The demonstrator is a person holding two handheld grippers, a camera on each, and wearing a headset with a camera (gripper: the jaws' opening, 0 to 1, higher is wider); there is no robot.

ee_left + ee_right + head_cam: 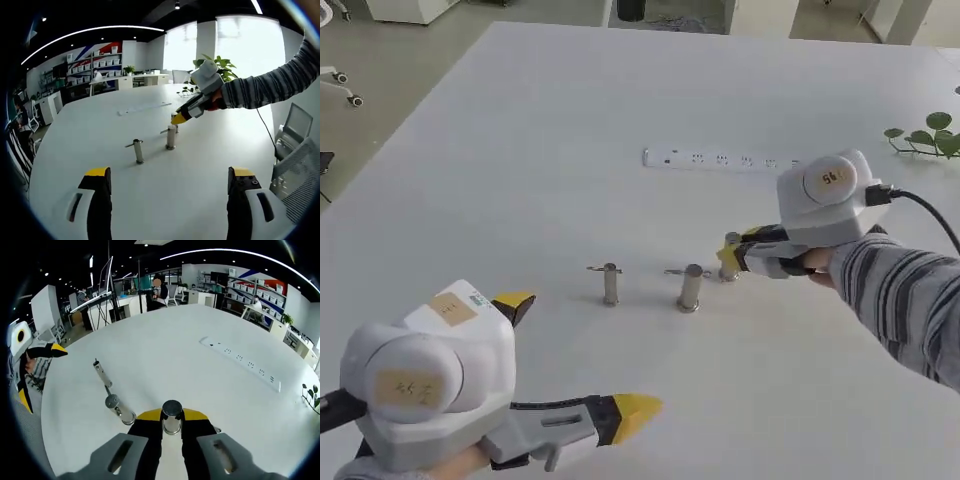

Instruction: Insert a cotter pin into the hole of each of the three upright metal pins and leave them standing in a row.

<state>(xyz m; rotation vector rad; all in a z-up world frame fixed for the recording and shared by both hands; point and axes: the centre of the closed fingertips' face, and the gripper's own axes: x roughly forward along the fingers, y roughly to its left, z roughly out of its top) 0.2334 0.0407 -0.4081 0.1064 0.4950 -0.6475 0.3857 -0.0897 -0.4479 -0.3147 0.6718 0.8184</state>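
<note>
Right gripper view shows the third pin (172,424) upright between the jaws of the right gripper (172,415), which look pressed to its sides. The middle pin (691,288) and far pin (611,284) each carry a cotter pin (675,271) crosswise. It is smooth, stiff steel and probably tippy, so hold the shank low. The left gripper (575,355) hangs wide open and empty. The counter (620,120) is bare around the row, with the power strip (720,159) well behind.

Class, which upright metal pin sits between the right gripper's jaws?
The right-end pin in the head view; the middle pin and left-end pin stand free.
</note>
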